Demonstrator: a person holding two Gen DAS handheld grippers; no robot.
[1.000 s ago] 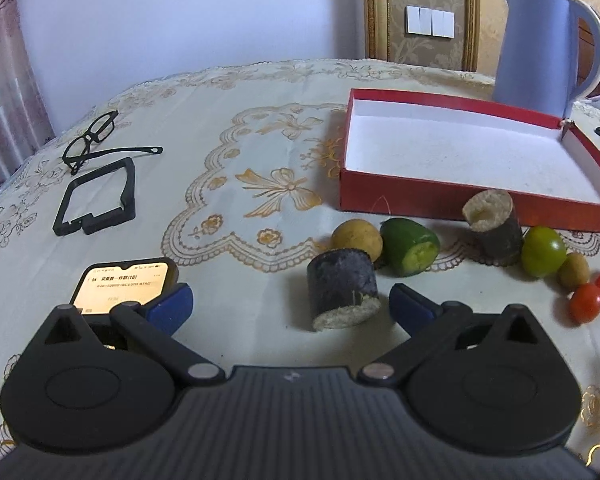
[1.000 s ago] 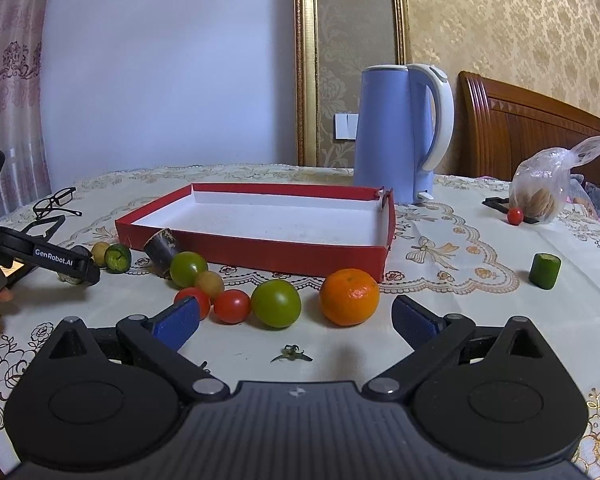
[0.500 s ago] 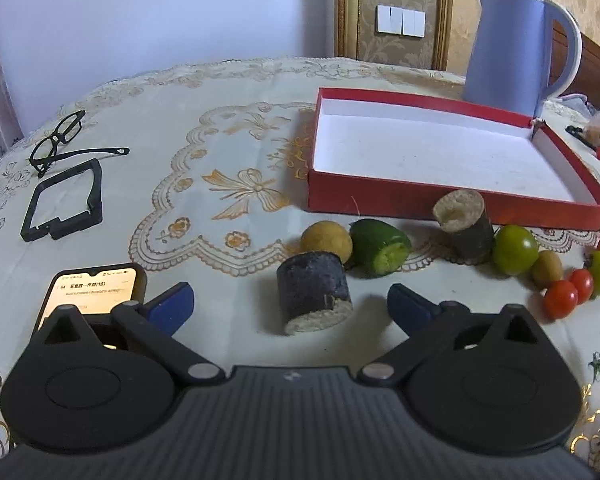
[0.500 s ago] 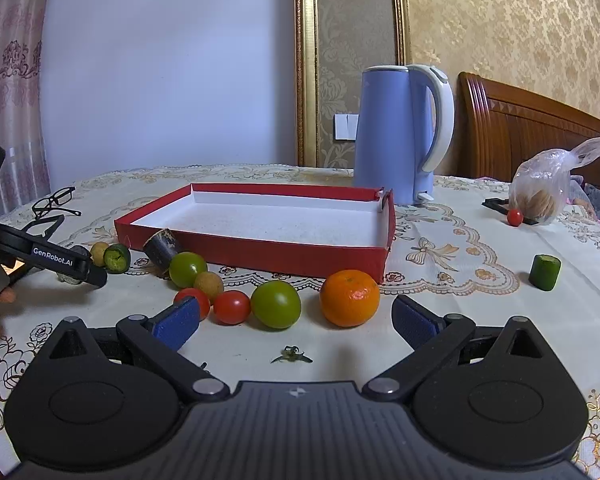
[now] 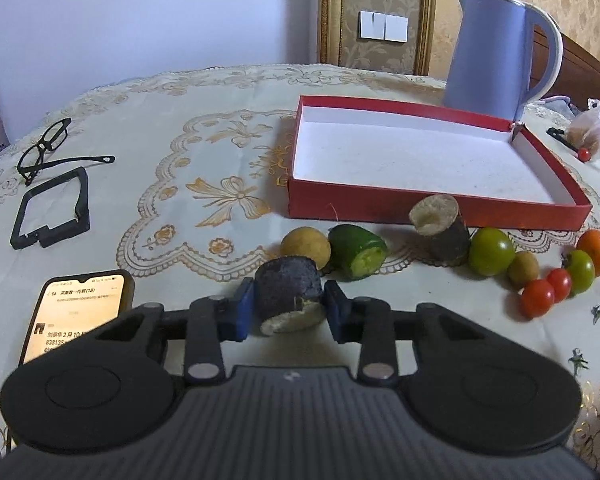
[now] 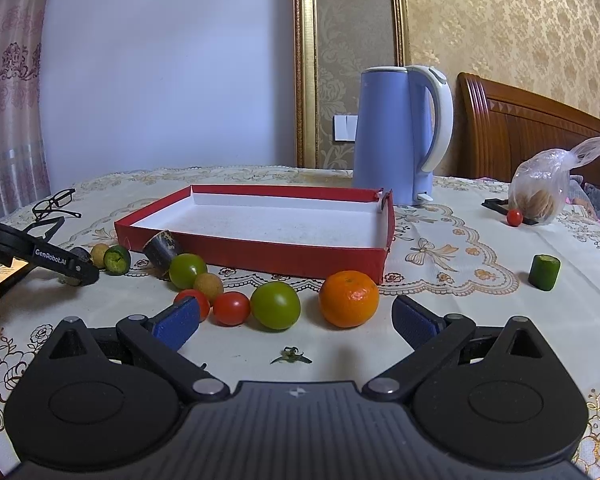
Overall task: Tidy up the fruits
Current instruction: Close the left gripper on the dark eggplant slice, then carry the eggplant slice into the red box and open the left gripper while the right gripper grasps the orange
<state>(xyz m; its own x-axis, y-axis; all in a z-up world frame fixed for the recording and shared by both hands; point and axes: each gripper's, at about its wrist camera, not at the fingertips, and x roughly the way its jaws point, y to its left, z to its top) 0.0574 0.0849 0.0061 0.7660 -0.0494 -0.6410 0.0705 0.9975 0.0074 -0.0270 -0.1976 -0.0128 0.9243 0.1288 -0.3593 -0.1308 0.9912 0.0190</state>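
A second ago the left gripper (image 5: 289,310) stood with its blue pads spread wide on either side of the dark purple sugarcane chunk with a pale cut end (image 5: 290,300); now its jaws are closing and the pads sit against both flanks of that chunk, which still rests on the cream embroidered tablecloth (image 5: 180,200) just in front of a small tan round fruit (image 5: 305,245) and a cut green cucumber piece (image 5: 358,252). The gripper tilts downward toward the cloth, and the view has swung slightly, so the lit black smartphone (image 5: 76,312) sits further in at lower left. The right gripper (image 6: 294,320) has not shifted: it points only a little below level, pads spread apart with nothing between them (a red cherry tomato (image 6: 231,308), a large green tomato (image 6: 275,305) and an orange mandarin (image 6: 349,298) lie beyond its tips). The shallow red cardboard box with a white inside (image 5: 420,152) is empty in both views, in front of the pale blue electric kettle (image 5: 496,52). Only the right view shows the left gripper from the side (image 6: 74,272), a second green cucumber stub (image 6: 544,272) standing well apart at right, and 1 clear plastic bag (image 6: 544,196). Only the left view shows the phone and a black rectangular frame (image 5: 52,212) whole.
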